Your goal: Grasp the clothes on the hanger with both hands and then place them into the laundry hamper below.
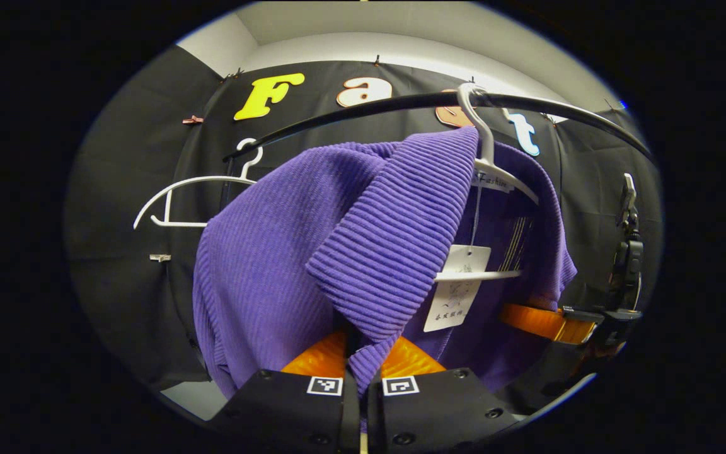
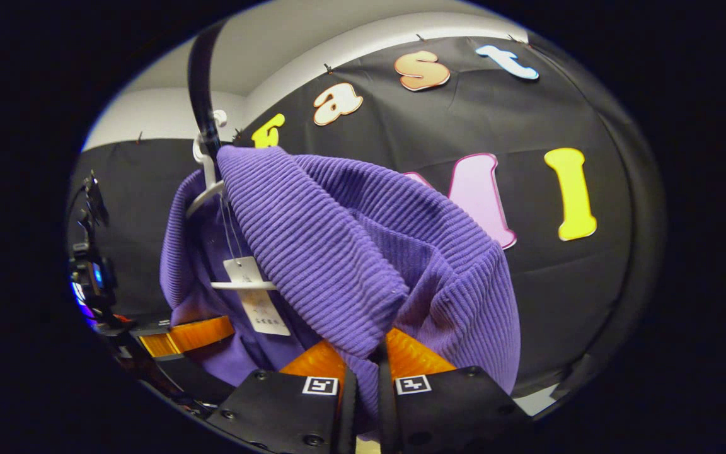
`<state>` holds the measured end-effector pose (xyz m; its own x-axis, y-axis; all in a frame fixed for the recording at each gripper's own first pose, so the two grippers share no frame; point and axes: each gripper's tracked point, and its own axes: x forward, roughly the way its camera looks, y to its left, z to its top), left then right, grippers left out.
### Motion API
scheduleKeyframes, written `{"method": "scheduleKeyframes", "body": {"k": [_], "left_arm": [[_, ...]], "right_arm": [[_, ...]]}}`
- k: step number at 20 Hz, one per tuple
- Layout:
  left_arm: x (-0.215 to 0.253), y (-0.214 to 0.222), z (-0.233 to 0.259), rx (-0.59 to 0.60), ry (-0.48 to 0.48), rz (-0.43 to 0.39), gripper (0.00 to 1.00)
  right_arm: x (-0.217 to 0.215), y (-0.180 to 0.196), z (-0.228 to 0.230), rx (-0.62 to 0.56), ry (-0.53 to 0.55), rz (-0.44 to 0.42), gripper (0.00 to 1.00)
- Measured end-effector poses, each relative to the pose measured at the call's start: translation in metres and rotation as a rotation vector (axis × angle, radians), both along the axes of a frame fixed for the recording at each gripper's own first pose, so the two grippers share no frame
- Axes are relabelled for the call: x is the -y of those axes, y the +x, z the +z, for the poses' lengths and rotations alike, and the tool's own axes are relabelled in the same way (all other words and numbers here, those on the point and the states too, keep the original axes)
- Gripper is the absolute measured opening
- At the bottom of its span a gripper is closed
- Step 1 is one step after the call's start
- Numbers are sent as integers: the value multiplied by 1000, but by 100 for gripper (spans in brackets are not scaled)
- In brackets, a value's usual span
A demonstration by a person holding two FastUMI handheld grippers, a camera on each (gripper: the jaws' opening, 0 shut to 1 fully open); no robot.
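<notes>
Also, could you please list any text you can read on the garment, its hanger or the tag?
Paper tag hanging inside the purple sweater: printed, too small to read.
White hanger neck: script lettering, too blurred to read.
No other text on them.

The left tongs [image 1: 363,362] have two broad black housing blocks at the base, each bearing a small square black-and-white coded marker and dark round screws along its face. The right tongs [image 2: 366,359] are built alike: matching black blocks, one coded marker apiece, screws near the edges, and glossy ridged finger surfaces.
</notes>
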<state>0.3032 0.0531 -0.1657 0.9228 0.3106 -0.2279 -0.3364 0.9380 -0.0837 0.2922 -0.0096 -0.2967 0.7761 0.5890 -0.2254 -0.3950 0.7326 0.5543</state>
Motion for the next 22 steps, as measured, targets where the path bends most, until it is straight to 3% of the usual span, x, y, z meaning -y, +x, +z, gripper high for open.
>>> {"method": "scheduleKeyframes", "body": {"k": [3,6,9,11,18,22], "left_arm": [[3,-9,13,18,-81,-53,9],[-3,-19,56,137,-218,-86,8],[-26,-36,95,232,-268,-49,8],[-43,-41,114,270,-247,-19,8],[-83,-42,146,314,-111,61,8],[-119,-42,157,319,-47,113,8]], "right_arm": [[-4,-11,16,2,123,104,19],[-2,-21,34,1,248,178,18],[3,-34,62,7,397,231,18],[11,-34,82,17,507,241,18],[45,3,148,90,846,144,18],[36,23,156,83,911,117,18]]}}
